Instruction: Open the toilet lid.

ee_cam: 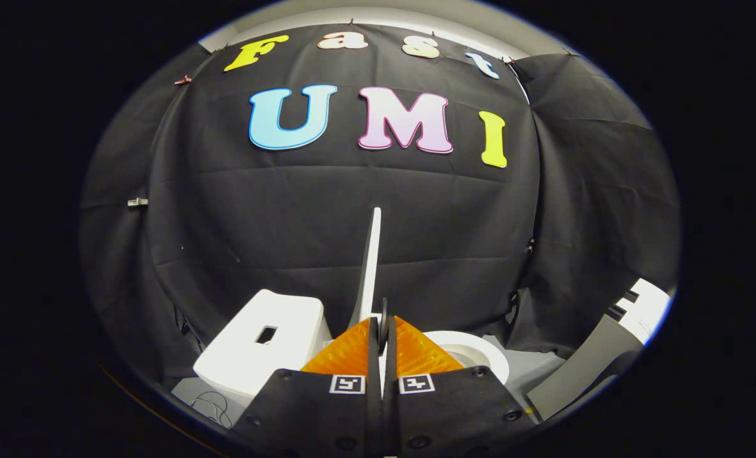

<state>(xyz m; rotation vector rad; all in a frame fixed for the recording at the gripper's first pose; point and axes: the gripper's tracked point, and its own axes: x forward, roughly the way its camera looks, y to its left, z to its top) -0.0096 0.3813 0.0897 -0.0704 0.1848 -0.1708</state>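
Observation:
The white toilet lid (371, 254) stands upright and shows edge-on as a thin blade rising from between my fingers. My gripper (383, 320) is shut on the lid's lower edge, one finger on each face. To the left of the lid sits the white tank (257, 350) with a dark rectangular button recess on top. To the right, beyond my right finger, the white seat and bowl rim (473, 356) lie uncovered. The lid's hinge is hidden behind my fingers.
A grey and white block (606, 353) with a black pattern leans at the far right near the bowl. A thin cable (215, 404) lies on the grey floor by the tank's base. Black cloth walls close in behind and on both sides.

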